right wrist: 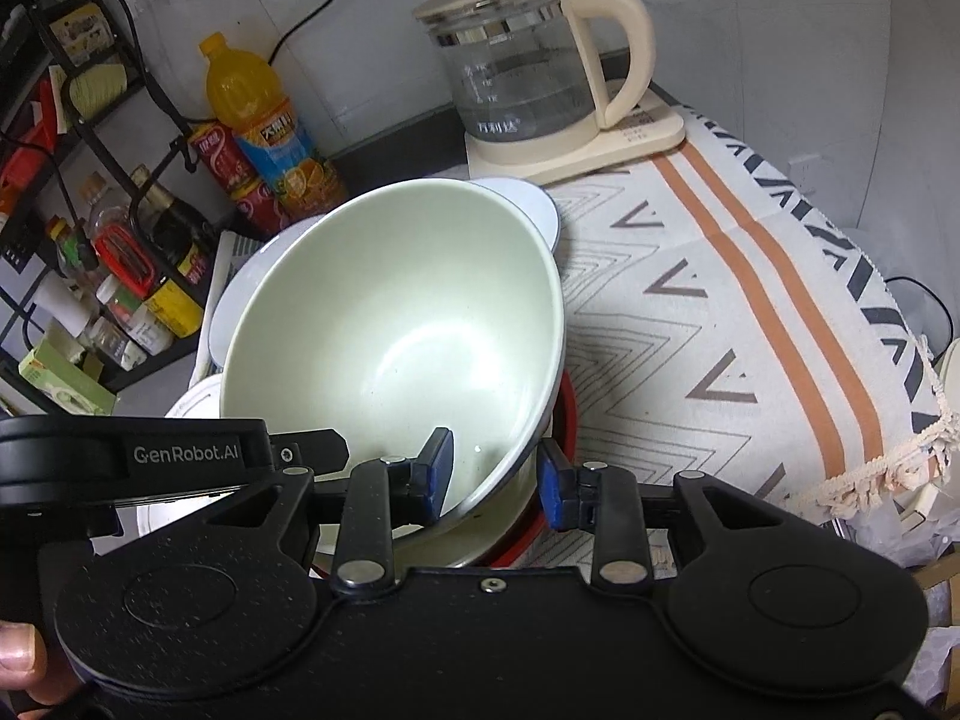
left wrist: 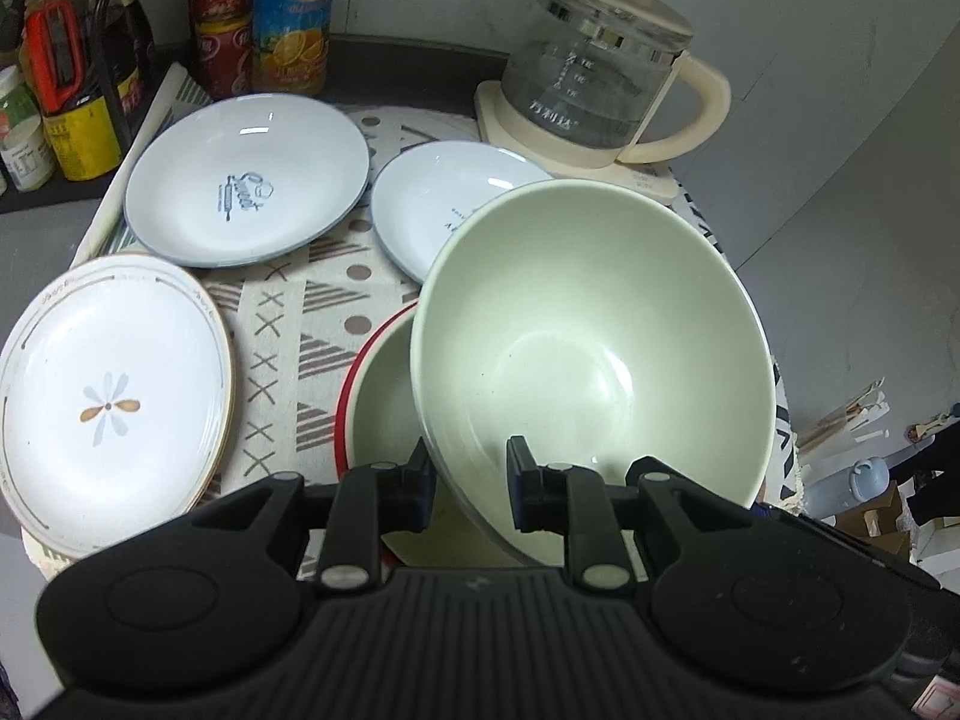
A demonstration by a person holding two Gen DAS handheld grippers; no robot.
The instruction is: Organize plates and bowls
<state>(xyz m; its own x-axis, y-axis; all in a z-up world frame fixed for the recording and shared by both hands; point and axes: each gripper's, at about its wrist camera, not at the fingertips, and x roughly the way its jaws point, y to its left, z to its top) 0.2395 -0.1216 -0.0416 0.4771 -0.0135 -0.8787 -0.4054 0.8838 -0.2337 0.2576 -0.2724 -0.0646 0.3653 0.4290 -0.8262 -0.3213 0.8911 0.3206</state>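
Both grippers (left wrist: 468, 480) (right wrist: 495, 477) straddle the tilted green bowl's (left wrist: 588, 330) rim

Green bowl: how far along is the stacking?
Done: flower plate seems to lie on another plate. In hand: green bowl, tilted, both the left gripper and right gripper clamped on its rim, above the red-rimmed bowl. Left: seat it, then gather the two blue plates, lying apart.

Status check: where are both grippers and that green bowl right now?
Left gripper and right gripper both straddle the green bowl's near rim. Bowl tilted over the red-rimmed bowl, not nested. Blue plate close behind.
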